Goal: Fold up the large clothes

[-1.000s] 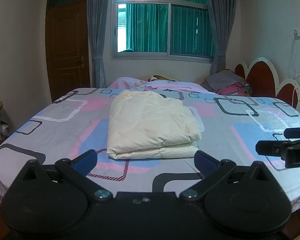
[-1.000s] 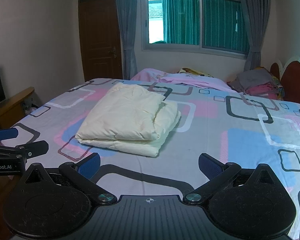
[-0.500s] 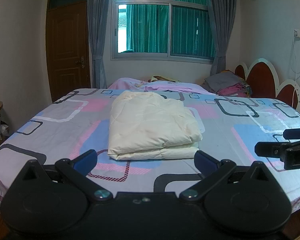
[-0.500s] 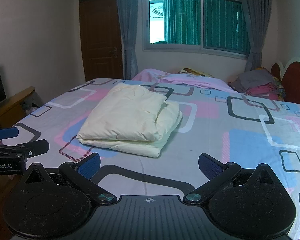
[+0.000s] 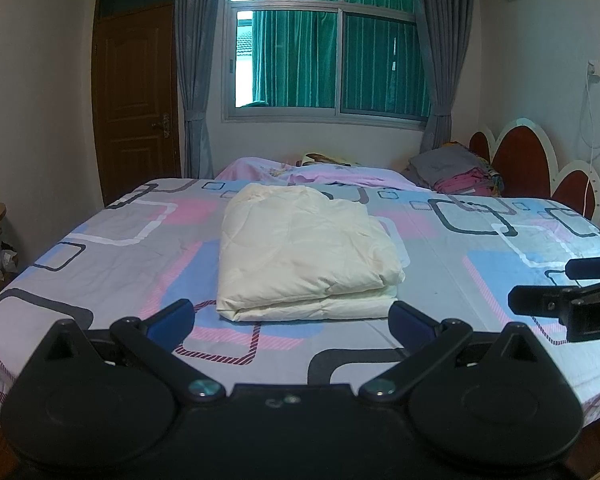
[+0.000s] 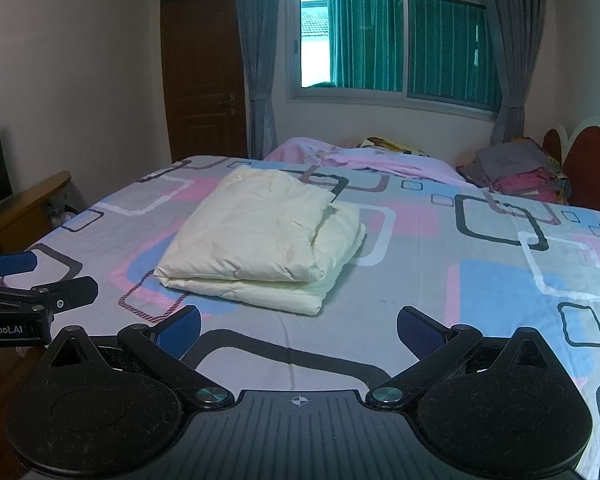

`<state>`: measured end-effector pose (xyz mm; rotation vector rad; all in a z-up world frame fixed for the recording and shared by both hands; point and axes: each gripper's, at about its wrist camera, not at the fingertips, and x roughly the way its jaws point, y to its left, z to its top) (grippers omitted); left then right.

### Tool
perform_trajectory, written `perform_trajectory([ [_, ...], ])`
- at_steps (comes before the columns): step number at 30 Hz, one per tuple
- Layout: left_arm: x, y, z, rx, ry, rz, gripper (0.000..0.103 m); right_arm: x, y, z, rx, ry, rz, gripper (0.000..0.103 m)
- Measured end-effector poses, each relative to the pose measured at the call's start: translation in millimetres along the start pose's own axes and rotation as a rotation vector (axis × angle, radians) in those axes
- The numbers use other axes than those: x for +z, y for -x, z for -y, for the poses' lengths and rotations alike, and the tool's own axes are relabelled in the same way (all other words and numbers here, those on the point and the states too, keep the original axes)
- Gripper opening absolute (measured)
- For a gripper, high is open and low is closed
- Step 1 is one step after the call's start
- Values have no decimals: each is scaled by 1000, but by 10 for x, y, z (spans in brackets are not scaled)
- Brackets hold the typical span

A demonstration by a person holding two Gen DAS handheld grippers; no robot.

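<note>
**The folded quilt sits just past both tools**

The cream quilt [image 5: 306, 252] lies on the bed [image 5: 480, 264], already folded into a thick pad with two fat layers. Its long side runs from near to far, away from the tools. Its short folded edge faces the near side of the bed. The layers are not lined up on the right: in the right view the bottom layer sticks out past the top one.

The left tool [image 5: 290, 312] points almost straight at that near edge. The quilt lies right ahead of it, close but not touching. Its jaws are spread wide and hold nothing.

The right tool [image 6: 298, 322] sits further right. From there the quilt [image 6: 260, 236] lies ahead and to the left, a bit further off. Its jaws are also wide apart and empty. Each tool shows at the side of the other's view, so they hang side by side at the near edge of the bed.

I think the folding is almost done, or done. If one more fold is wanted, the left tool is nearer to the near edge. The right tool would have to move left to reach the uneven right corner. The puffy layers may slip when pinched.

Far off on the bed lie a pink blanket [image 5: 320, 172] and a small pile of clothes [image 5: 456, 172].
</note>
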<state>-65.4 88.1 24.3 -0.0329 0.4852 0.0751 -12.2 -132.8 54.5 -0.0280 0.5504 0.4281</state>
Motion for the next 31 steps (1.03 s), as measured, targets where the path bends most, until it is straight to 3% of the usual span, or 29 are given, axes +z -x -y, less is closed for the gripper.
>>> perform_trajectory([
  [31,39,0,-14,-22,-19,4,103,12,25,12,2,5,6,103],
])
